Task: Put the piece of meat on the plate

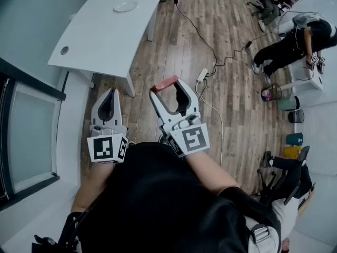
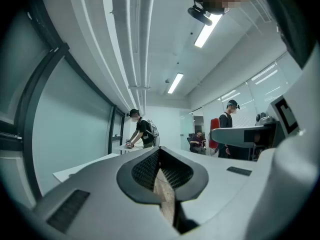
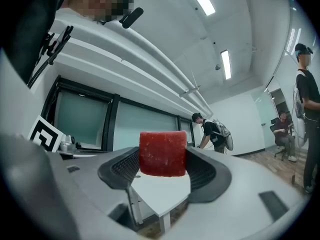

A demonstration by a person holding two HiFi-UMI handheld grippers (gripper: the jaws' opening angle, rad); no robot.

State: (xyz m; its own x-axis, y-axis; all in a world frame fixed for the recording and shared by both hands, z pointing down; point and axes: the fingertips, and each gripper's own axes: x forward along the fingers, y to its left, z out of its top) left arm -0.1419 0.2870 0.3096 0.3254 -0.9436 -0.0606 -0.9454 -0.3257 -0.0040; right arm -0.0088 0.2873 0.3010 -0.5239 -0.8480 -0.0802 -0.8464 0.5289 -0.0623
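Observation:
My right gripper (image 1: 166,85) is held level in front of me, shut on a red block of meat (image 1: 164,82) at its fingertips. The right gripper view shows the meat (image 3: 162,153) clamped between the dark pads (image 3: 121,170), with the white table (image 3: 160,196) beyond and below it. A small white plate (image 1: 125,6) sits on the far part of that table (image 1: 89,41), well ahead of both grippers. To the left, my left gripper (image 1: 109,93) has its jaws together with nothing in them; the left gripper view shows only floor through the gap behind its tips (image 2: 160,150).
A power strip (image 1: 202,75) and cables lie on the wood floor right of the table. People (image 1: 295,41) work at the far right near bins (image 1: 271,93) and a desk. A chair (image 1: 284,173) stands at my right. A glass wall (image 1: 26,136) runs along the left.

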